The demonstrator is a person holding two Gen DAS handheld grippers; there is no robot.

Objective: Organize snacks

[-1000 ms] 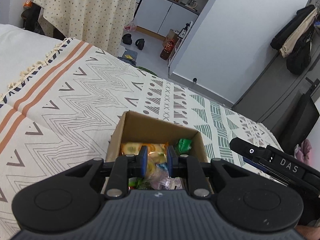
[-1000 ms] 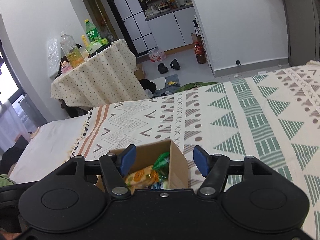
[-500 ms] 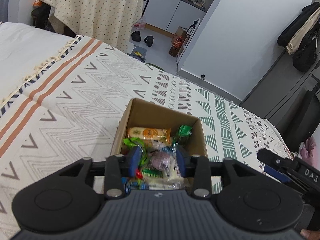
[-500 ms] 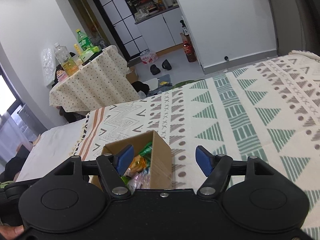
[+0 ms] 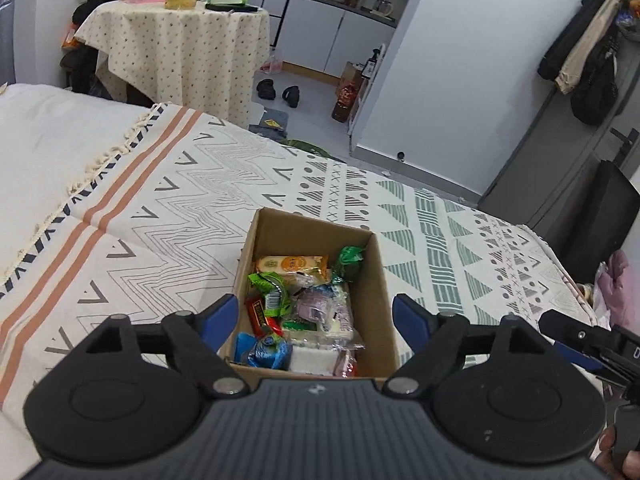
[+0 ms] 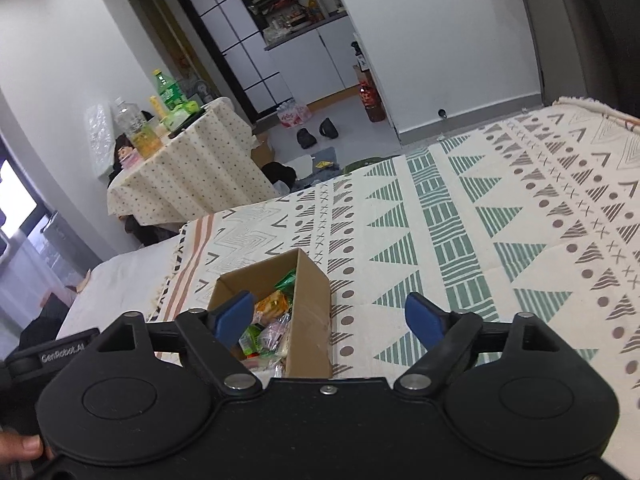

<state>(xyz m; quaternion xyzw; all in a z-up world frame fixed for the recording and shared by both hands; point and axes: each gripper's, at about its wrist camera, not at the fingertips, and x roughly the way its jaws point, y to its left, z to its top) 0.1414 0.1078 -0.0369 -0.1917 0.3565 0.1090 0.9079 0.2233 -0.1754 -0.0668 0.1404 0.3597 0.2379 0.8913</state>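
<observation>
**Snacks in the box; both grippers empty above it**

Landmark: the cardboard box [image 5: 308, 292], standing open-topped on the patterned blanket [image 5: 160, 216] that covers the bed.

Left gripper [image 5: 315, 317]: jaws spread wide, one blue pad on each side of the box's near end, nothing between them. It hangs over the box and looks down into it. Whether the pads touch the box walls cannot be told from this view.

Right gripper [image 6: 330, 317]: jaws also wide, empty. It sits to the right of the box; its left pad lines up over the box opening, its right pad over bare blanket beyond the box's right wall.

Box contents, seen from the left wrist view: an orange-and-cream packet [image 5: 294, 264] lying across the far part, a green wrapper [image 5: 349, 258] in the far right corner, a bright green packet [image 5: 269, 290] along the left wall, a red wrapper [image 5: 260, 314] just nearer than that, a pale purple packet [image 5: 320, 304] in the middle, a blue wrapper [image 5: 262, 350] in the near left corner, and a white packet [image 5: 314, 360] against the near wall. They are piled loosely and overlap.

Progress, as a judgement: no loose snack shows anywhere on the blanket around the box in either view, so collection looks complete or nearly so. What may be left is tidying the pile inside the box, or moving the box. Snacks outside both views cannot be ruled out.
</observation>
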